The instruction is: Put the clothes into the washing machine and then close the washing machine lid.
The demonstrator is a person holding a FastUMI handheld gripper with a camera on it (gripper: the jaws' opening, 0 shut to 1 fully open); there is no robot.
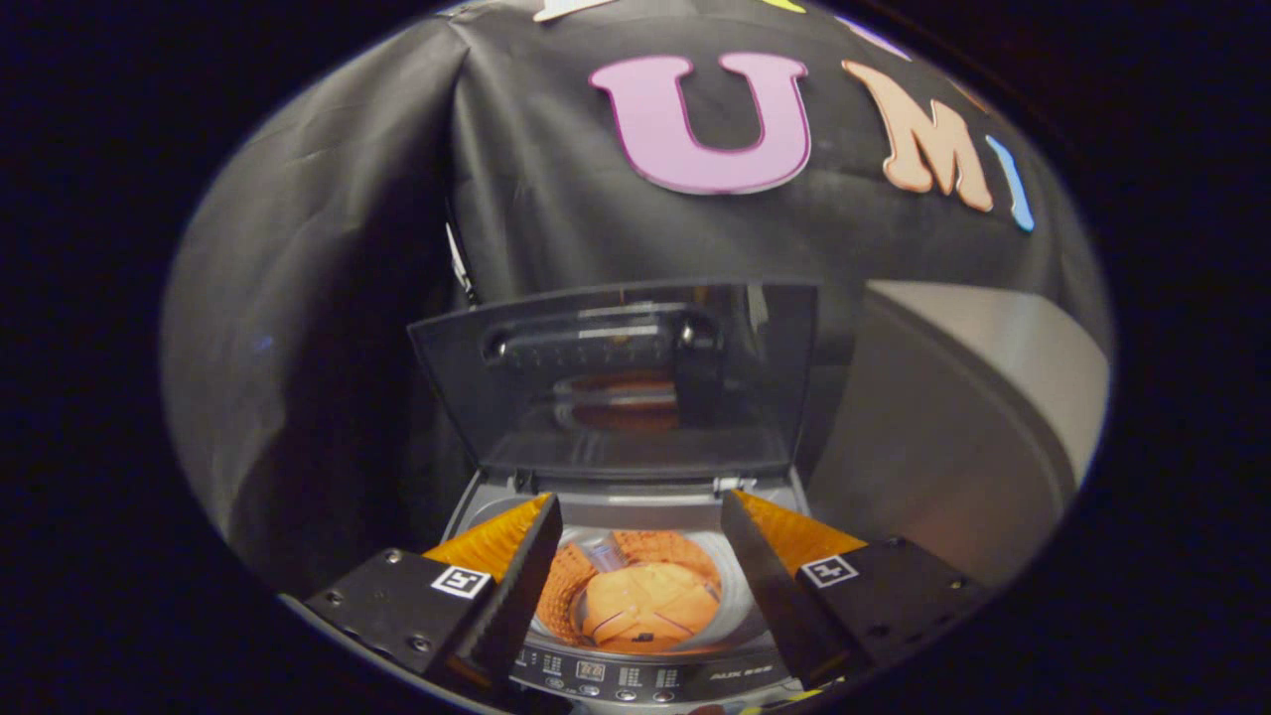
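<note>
A: Where is the hand-held gripper (640, 506) right now?

B: It hangs above the front of the top-loading washing machine (635, 680), looking down past the control panel (635, 678). Its two fingers are spread wide apart, released, with nothing between them but open air over the drum.

A: And the clothes?

B: An orange garment (647, 608) lies in the drum (740, 611), bunched into a rounded heap. It sits below and between the fingers, touching neither of them. Around it the inner wall of the drum also looks orange and perforated, though at this angle I cannot say for sure whether that is a basket liner or more cloth.

A: What about the lid?

B: The washing machine lid (616, 377) stands open, tilted up and back beyond the fingertips. It is a dark, see-through panel with a handle bar near its upper edge, and a faint orange reflection shows in it. Its hinge side meets the grey top frame of the machine just behind the drum opening.

A: Anything else nearby?

B: A large grey appliance body (973, 417) stands just beside the machine on the right, and black cloth (328, 348) hangs behind and to the left.
</note>
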